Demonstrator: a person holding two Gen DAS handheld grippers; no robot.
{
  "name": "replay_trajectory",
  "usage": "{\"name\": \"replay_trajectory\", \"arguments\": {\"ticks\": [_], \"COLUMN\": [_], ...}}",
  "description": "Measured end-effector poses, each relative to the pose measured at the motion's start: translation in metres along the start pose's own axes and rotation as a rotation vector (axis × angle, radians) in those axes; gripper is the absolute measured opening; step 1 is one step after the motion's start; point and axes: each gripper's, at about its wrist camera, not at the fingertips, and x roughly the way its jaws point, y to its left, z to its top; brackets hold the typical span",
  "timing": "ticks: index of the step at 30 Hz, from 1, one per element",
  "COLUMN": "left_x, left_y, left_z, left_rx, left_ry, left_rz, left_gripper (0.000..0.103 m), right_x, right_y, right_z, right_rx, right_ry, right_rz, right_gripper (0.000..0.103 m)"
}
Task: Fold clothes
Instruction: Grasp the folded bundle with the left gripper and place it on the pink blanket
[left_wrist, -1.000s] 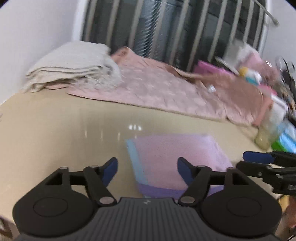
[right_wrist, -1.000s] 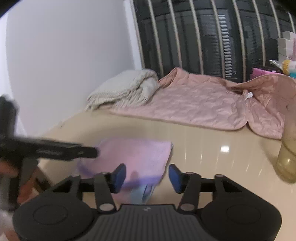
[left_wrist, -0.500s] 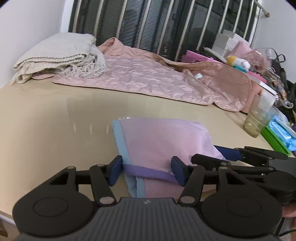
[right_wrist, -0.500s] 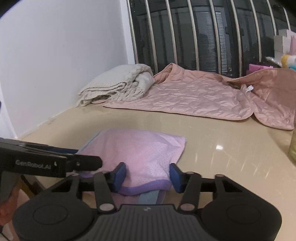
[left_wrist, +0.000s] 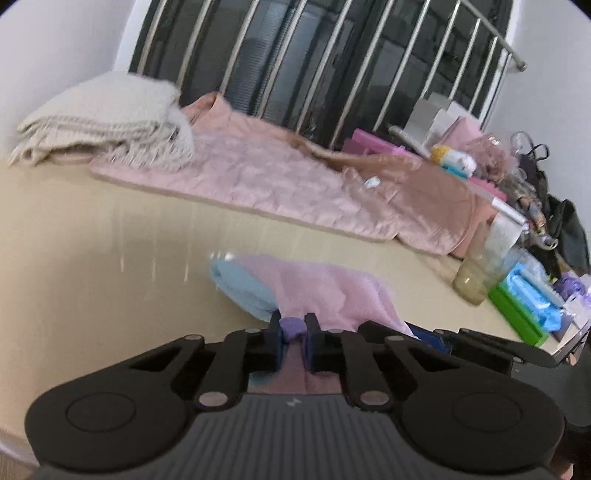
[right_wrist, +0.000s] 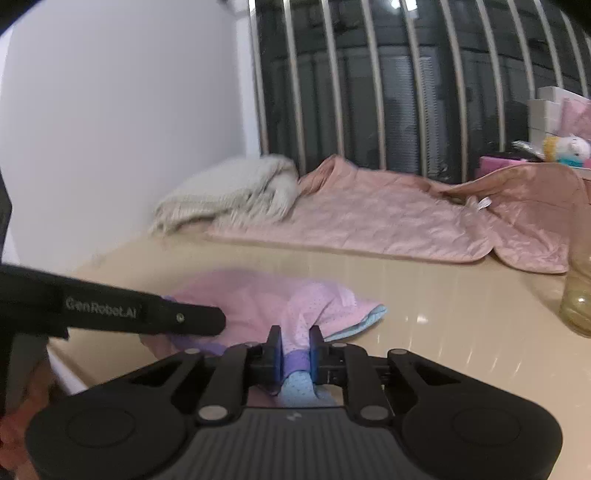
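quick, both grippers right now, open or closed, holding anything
Left gripper: jaws just closed, shut on the purple hem of the pink garment.
Right gripper: jaws just closed, shut on the same garment's purple hem.

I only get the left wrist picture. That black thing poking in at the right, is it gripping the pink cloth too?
Observer: Yes. In the right wrist view the right gripper pinches the purple hem of the pink garment; its jaws have just been closing.
Operator: Can you see my gripper from there?
Observer: Yes, side on. The left gripper, whose jaws have just been closing on the same hem, bears white lettering along its side.
Operator: Who holds it?
Observer: Part of a hand shows under it, at the bottom left corner.
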Motion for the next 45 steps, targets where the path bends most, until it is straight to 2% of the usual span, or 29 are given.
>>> {"name": "replay_trajectory", "arguments": {"ticks": [3,7,10,13,17,20,24,26,27,29,30,31,32,33,34,35,36,39,41,43,45], "left_x": [-0.004,-0.003,0.014,0.038,0.087,0.128,0.189,0.227,0.252,0.313,0.335,0.353,0.371,0.369,0.36,0.352,0.344,0.332,0.333,0.339,0.325], "left_y": [-0.014,-0.042,-0.06,-0.07,-0.08,-0.075,-0.054,-0.039,-0.031,-0.011,0.001,0.014,0.026,0.039,0.048,0.053,0.057,0.062,0.064,0.059,0.052], "left_z": [0.024,0.073,0.114,0.158,0.205,0.227,0.254,0.262,0.261,0.247,0.236,0.225,0.214,0.209,0.21,0.213,0.216,0.221,0.22,0.213,0.208], "left_rx": [0.051,0.153,0.198,0.187,0.221,0.246,0.215,0.201,0.202,0.203,0.201,0.196,0.191,0.157,0.124,0.089,0.053,0.018,0.01,0.025,0.053], "left_ry": [-0.062,-0.167,-0.201,-0.233,-0.258,-0.239,-0.199,-0.162,-0.124,-0.023,0.044,0.116,0.188,0.167,0.142,0.136,0.123,0.102,0.12,0.192,0.204], "left_rz": [-0.031,-0.081,-0.098,-0.101,-0.071,-0.107,-0.098,-0.08,-0.062,0.019,0.038,0.049,0.059,0.032,0.026,0.04,0.04,0.001,-0.001,0.012,0.045], "left_gripper": [0.01,0.01,0.01,0.011,0.011,0.011,0.011,0.011,0.016,0.034,0.049,0.048,0.05,0.054,0.069,0.074,0.076,0.077,0.077,0.076,0.074], "right_x": [-0.008,-0.019,-0.023,-0.016,0.026,0.068,0.126,0.164,0.187,0.247,0.279,0.298,0.305,0.312,0.311,0.3,0.29,0.275,0.284,0.296,0.295], "right_y": [-0.001,-0.015,-0.033,-0.061,-0.086,-0.103,-0.132,-0.143,-0.149,-0.165,-0.176,-0.183,-0.186,-0.189,-0.192,-0.193,-0.193,-0.198,-0.201,-0.203,-0.2], "right_z": [0.02,0.06,0.098,0.144,0.192,0.216,0.24,0.246,0.245,0.231,0.216,0.202,0.189,0.177,0.169,0.17,0.171,0.184,0.181,0.169,0.159], "right_rx": [-0.043,-0.086,-0.113,-0.091,-0.098,-0.084,-0.039,-0.035,-0.034,-0.007,0.019,0.034,0.037,0.04,0.048,0.063,0.079,0.111,0.118,0.119,0.131], "right_ry": [-0.061,-0.149,-0.208,-0.248,-0.276,-0.257,-0.229,-0.186,-0.145,0.011,0.111,0.183,0.218,0.253,0.254,0.208,0.167,0.096,0.142,0.227,0.251], "right_rz": [-0.034,-0.067,-0.101,-0.112,-0.179,-0.215,-0.216,-0.221,-0.221,-0.228,-0.241,-0.256,-0.267,-0.278,-0.283,-0.28,-0.285,-0.317,-0.305,-0.29,-0.306], "right_gripper": [0.013,0.013,0.013,0.013,0.013,0.013,0.013,0.013,0.014,0.017,0.018,0.018,0.018,0.019,0.023,0.034,0.039,0.039,0.039,0.035,0.034]}}
